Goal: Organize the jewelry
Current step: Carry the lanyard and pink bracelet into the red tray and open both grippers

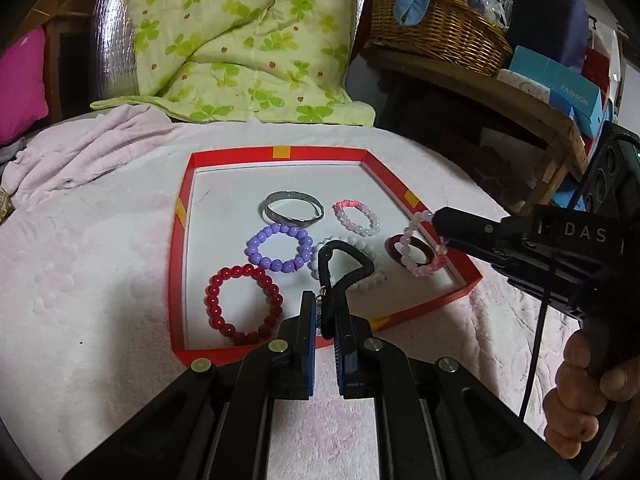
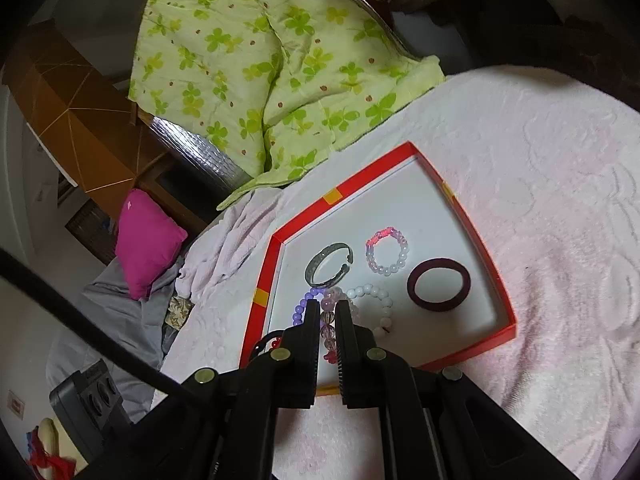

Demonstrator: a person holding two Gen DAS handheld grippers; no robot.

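Observation:
A shallow red box lid [image 1: 178, 248] with a white floor lies on the pink blanket and holds several bracelets: a red bead one [image 1: 243, 304], a purple bead one [image 1: 279, 248], a silver bangle [image 1: 293, 212], a pink-white bead one [image 1: 357, 217], a white bead one [image 1: 362, 246] and a dark maroon ring [image 1: 408, 252]. My left gripper [image 1: 325, 312] is shut on a black cord bracelet [image 1: 347, 266] above the lid's near edge. My right gripper [image 1: 440, 226] is shut on a pale pink bead bracelet [image 1: 420, 246] that hangs over the maroon ring [image 2: 438, 284]; the beads show between its fingers [image 2: 328, 320].
A green clover quilt [image 1: 240, 40] lies behind the lid. A wicker basket [image 1: 432, 28] and a blue box [image 1: 560, 88] stand on a wooden shelf at the right. A magenta cushion [image 2: 150, 240] lies at the left. The pink blanket [image 2: 540, 200] surrounds the lid.

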